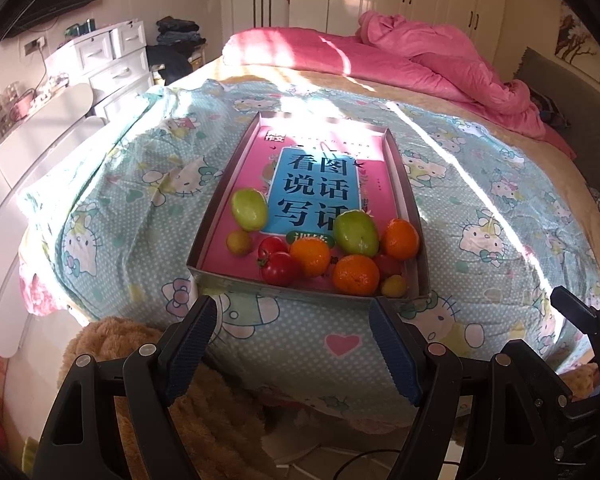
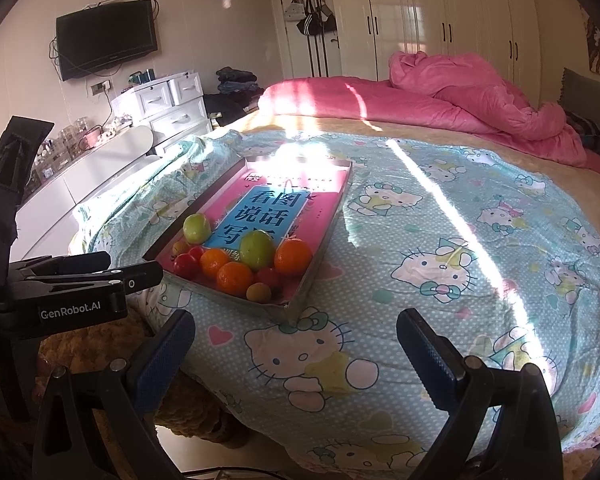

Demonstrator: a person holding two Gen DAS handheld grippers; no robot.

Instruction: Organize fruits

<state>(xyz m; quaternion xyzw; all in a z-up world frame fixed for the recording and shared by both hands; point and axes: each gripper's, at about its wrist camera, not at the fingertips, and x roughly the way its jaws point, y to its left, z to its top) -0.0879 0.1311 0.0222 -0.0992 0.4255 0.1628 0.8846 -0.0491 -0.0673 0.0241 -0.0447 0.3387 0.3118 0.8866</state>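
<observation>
Sunlit bedroom: a bed (image 1: 480, 240) under a cartoon-cat sheet (image 1: 112, 216) carried a shallow cardboard tray (image 1: 410, 196), with a rumpled pink quilt (image 1: 420, 64) behind. Glare washed out the tray's far end, and a pink book (image 1: 236, 240) lining its floor was partly covered by fruit. Clustered at the near end lay three glossy oranges (image 1: 356, 274), two smooth green fruits (image 1: 249, 209), red tomatoes (image 1: 278, 270) and two small yellowish fruits (image 1: 239, 242); one tomato sat mostly hidden behind an orange. Left claw (image 1: 296, 344) hung released just before the tray's near wall, its ribbed blue pads (image 1: 396, 354) empty. Right claw (image 2: 296, 356) likewise gaped empty over the sheet, to the tray's right. Brown plush (image 1: 112, 336) below was cut off.
</observation>
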